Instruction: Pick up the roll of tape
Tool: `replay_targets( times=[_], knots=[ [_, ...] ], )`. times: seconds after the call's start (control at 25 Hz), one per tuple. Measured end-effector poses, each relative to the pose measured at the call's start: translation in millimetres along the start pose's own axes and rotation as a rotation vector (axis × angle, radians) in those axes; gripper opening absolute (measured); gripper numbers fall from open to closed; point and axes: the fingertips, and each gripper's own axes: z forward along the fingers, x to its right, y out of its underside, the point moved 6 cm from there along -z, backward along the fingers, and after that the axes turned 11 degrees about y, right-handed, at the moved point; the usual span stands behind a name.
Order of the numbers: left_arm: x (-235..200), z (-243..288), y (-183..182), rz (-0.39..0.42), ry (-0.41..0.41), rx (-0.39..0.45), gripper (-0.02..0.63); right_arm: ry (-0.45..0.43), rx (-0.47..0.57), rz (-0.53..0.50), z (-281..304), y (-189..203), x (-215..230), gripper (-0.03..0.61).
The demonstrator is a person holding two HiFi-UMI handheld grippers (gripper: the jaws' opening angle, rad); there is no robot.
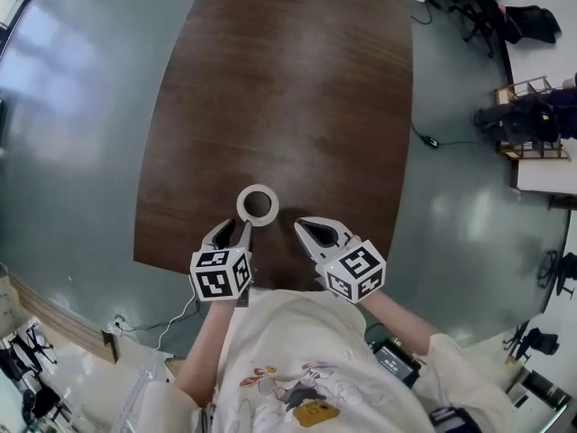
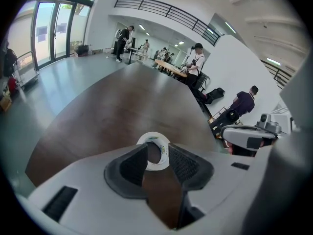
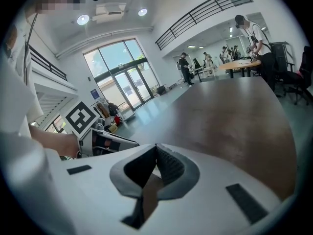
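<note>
Right at the near edge of the dark wooden counter (image 1: pixel 279 88), the white roll of tape (image 1: pixel 242 204) lies flat with its hole facing up, the only thing on the wood. The person stands over it in a cream shirt (image 1: pixel 315 359), a gripper in each hand.

The left gripper (image 1: pixel 242 228) is down at the roll's near side. Its jaws stand a little apart, and in the left gripper view (image 2: pixel 158 146) the two ribbed dark pads (image 2: pixel 181 163) frame the roll (image 2: pixel 152 138), each covering one side of the ring so that the hole shows in the gap between them. From where I look the tips sit at the roll's rim; I cannot tell whether they press on it.

The right gripper (image 1: pixel 299 224) hangs just beside the roll, to its right, and apart from it. Its jaws meet at the tips with nothing between them (image 3: pixel 156 147), only bare counter (image 3: pixel 234 111) beyond.

Each gripper carries its marker cube near the person's body, the left cube (image 1: pixel 221 275) and the right cube (image 1: pixel 356 271). Further back in the hall, several people stand around other tables (image 2: pixel 168 67).
</note>
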Motion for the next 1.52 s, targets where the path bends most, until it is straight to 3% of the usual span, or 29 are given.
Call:
replay_targets(
  times=[0.28,1.2,1.52],
  knots=[
    [-26.0,34.6,-1.1,-0.002,-0.044,-0.057,0.129,0.011,-0.034,-0.015,25.5,1.9,14.1,0.006],
    [-74.2,107.6,13.8,0.01,-0.078,-0.25,0.14,0.005,-0.106,0.02,72.1,16.5,25.3,0.006],
    [-74.6,110.7,15.5,0.007,-0.135,-0.254,0.126,0.012,-0.103,0.022,64.4,17.3,26.9,0.006]
  ],
)
